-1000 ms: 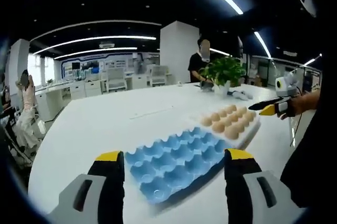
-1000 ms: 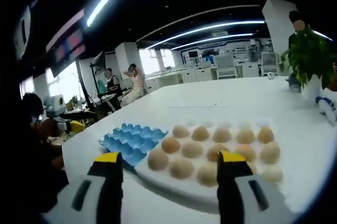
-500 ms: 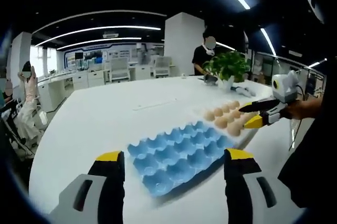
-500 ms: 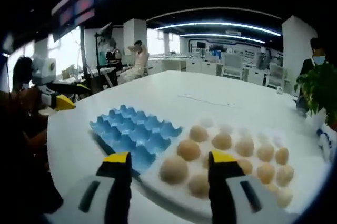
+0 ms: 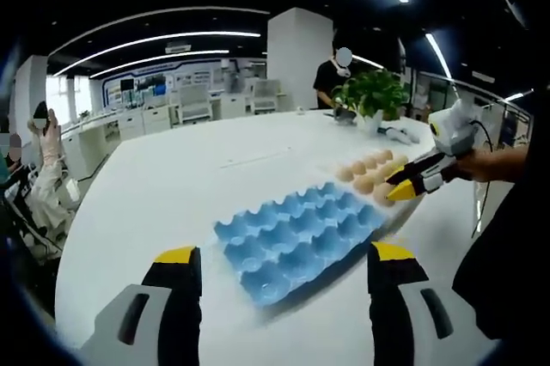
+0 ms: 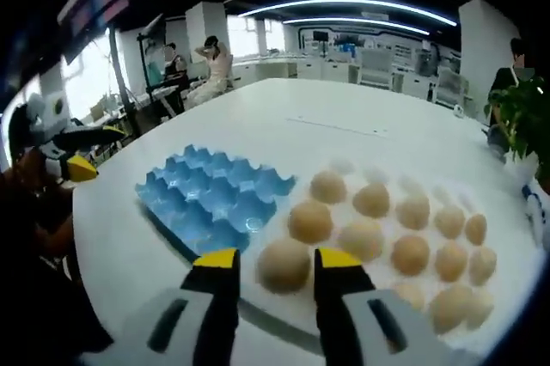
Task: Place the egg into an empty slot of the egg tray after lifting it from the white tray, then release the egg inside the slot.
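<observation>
A blue egg tray with bare slots lies on the white table, touching the left side of the white tray that holds several tan eggs. My right gripper is low over the white tray's near corner. Its jaws have narrowed on either side of the front egg, which still sits in its dimple, with a thin gap showing on the left. In the left gripper view, the right gripper reaches in over the eggs. My left gripper hangs open in front of the blue egg tray, holding nothing.
The white table stretches far back and to the left. A potted plant stands at its far end, beside a standing person. Seated people are off the table's left edge. The left gripper shows past the table's edge.
My right gripper has come down and forward over the white tray, and its jaws have closed in from wide apart to flank the front egg. The left gripper stays wide open.
</observation>
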